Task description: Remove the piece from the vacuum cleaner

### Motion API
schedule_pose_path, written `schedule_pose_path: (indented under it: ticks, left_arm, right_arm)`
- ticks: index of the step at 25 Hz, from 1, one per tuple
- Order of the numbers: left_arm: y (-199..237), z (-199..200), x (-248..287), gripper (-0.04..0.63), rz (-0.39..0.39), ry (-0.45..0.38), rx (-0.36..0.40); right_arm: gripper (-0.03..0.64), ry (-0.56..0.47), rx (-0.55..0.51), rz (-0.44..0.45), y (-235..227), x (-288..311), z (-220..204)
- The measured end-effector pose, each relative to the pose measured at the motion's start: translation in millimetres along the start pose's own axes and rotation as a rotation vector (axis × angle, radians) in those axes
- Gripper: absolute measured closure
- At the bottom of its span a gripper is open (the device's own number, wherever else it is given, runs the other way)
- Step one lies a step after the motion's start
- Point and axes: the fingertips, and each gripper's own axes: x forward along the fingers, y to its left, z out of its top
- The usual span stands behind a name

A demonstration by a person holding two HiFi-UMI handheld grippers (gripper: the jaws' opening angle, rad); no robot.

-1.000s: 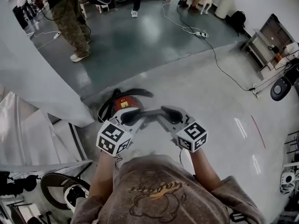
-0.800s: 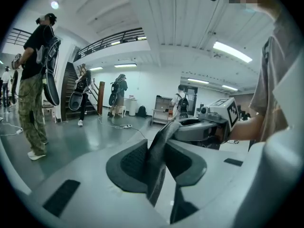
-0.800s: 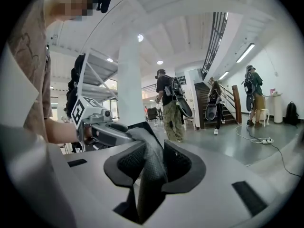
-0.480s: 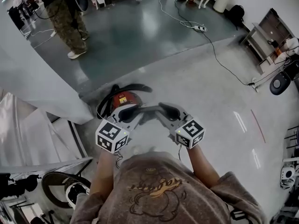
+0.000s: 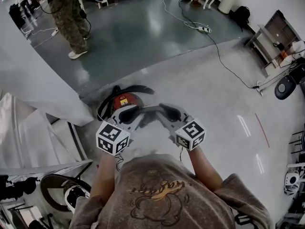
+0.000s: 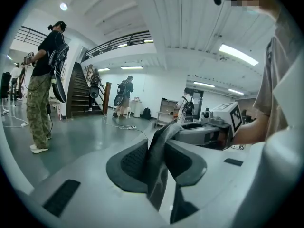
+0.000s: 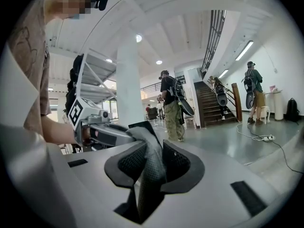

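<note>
Noted: left gripper (image 5: 131, 114) and right gripper (image 5: 169, 111) each clamp one end of the dark grey, mesh-textured flexible piece (image 5: 151, 109) spanning between their tips, the right jaws having just tightened on it; red domed vacuum cleaner (image 5: 125, 99) lies just beyond the tips; recommend equal tension, level hands, a steady draw clear.

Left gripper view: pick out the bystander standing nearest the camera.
The person in camouflage trousers and black top at the far left; the other people stand far back near the stairs.

Right gripper (image 7: 153, 161) jaws just closing further, grey piece (image 6: 159, 163) between them
</note>
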Motion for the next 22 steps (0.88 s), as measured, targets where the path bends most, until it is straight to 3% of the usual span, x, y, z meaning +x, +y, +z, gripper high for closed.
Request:
schedule_pose_path:
  ticks: [22]
  left_arm:
    - [4.3,4.8,2.2,0.5,0.062,-0.007,0.032]
  right_arm:
    - [0.531,-0.007,0.052,0.002,-0.6,0.6,-3.3]
